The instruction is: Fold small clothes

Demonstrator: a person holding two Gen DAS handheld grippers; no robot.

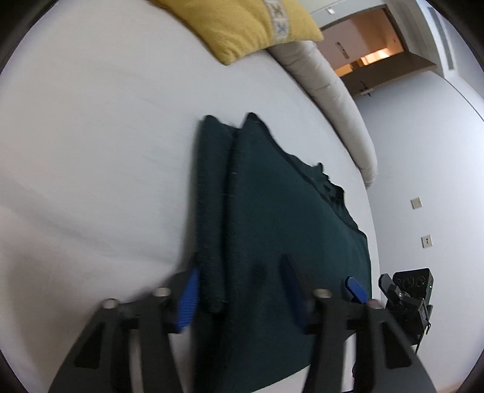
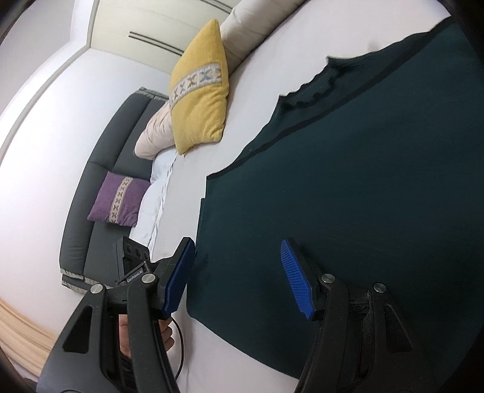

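Note:
A dark green knit garment (image 1: 272,211) lies flat on the white bed (image 1: 90,151), with one sleeve folded along its left side. My left gripper (image 1: 242,290) is open just above the garment's near edge, its blue pads on either side of the folded sleeve; the view is blurred. The right wrist view shows the same garment (image 2: 363,181) spread out. My right gripper (image 2: 239,278) is open over the garment's near corner, holding nothing. The other gripper shows at the right edge of the left wrist view (image 1: 405,299).
A yellow cushion (image 1: 242,24) and a beige bolster (image 1: 329,99) lie at the head of the bed. The right wrist view shows the yellow cushion (image 2: 199,87), a purple cushion (image 2: 121,199) and a dark grey headboard (image 2: 90,196). A doorway (image 1: 369,51) opens beyond.

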